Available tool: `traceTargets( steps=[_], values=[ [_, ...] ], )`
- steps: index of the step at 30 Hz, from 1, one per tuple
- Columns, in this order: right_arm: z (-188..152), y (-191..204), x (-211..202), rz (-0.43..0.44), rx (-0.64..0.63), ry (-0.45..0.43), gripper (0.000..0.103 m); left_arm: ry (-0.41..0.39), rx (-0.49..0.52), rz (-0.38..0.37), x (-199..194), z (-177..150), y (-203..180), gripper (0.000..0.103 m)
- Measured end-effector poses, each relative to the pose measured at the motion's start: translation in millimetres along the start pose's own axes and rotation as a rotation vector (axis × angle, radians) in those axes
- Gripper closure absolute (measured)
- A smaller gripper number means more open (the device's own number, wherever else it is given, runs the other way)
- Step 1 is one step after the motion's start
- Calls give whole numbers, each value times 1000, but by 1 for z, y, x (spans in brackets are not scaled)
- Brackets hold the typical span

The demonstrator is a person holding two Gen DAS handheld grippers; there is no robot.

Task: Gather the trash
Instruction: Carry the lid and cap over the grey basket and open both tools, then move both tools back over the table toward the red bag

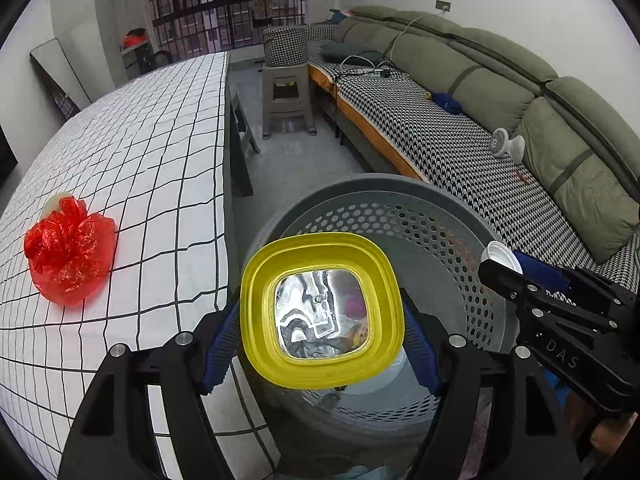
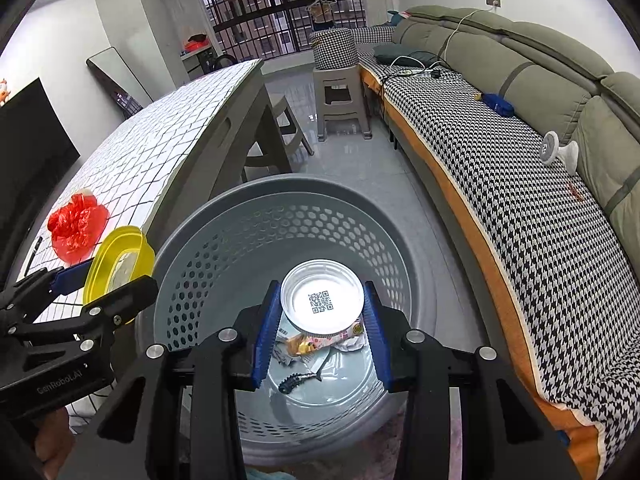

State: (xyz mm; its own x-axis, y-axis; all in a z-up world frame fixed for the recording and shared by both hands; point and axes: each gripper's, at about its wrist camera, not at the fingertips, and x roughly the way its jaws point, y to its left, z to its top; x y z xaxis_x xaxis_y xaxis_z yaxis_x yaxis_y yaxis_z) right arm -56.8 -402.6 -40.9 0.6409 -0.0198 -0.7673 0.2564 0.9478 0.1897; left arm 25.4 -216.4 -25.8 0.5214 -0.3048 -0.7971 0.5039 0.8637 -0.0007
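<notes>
My left gripper (image 1: pixel 322 332) is shut on a yellow plastic lid (image 1: pixel 322 312) with a clear middle, held over the near left edge of the grey perforated basket (image 1: pixel 448 216). The lid also shows in the right wrist view (image 2: pixel 120 264). My right gripper (image 2: pixel 322 328) is shut on a white round cup (image 2: pixel 322 300) with a QR code on its bottom, held over the basket (image 2: pixel 224 248). Wrappers (image 2: pixel 316 344) lie on the basket floor. A crumpled red plastic bag (image 1: pixel 68 256) lies on the checked table (image 1: pixel 160 152), to the left of the left gripper.
A sofa (image 1: pixel 460 128) with a houndstooth cover runs along the right side. A grey plastic stool (image 1: pixel 286 96) stands on the tiled floor behind the basket. A pale round thing (image 1: pixel 56 202) lies half hidden behind the red bag.
</notes>
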Motion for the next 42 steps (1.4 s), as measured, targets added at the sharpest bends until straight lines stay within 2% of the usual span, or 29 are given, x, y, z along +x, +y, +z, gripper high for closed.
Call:
traceTargets(
  steps=[1,3,4,10,16,24,34,42],
  values=[
    [1,-1,0,3,2,-1,62,0,-2,1,0,0,0,32],
    [2,-2,0,9,1,-9,36,0,-4,4,0,-1,0,27],
    [2,-2,-2,12,2,-18,32,0,-5,4,1,-1,0,26],
    [1,0,-3,10,1,-29,32,-3,-16,3,-2,-3,3,23],
    [-2,1,-3,5,13,-21,32,-13,-34,-2,-7,-7,8,15],
    [-5,5,-9,0,8,-28,32,-31,-34,20,-15,-10,11,9],
    [-7,18,-22,4,-8,-48,32,-62,-58,44,-31,-14,24,8],
    [2,43,-32,20,-56,-78,32,-102,-107,77,-52,-17,56,8]
  ],
)
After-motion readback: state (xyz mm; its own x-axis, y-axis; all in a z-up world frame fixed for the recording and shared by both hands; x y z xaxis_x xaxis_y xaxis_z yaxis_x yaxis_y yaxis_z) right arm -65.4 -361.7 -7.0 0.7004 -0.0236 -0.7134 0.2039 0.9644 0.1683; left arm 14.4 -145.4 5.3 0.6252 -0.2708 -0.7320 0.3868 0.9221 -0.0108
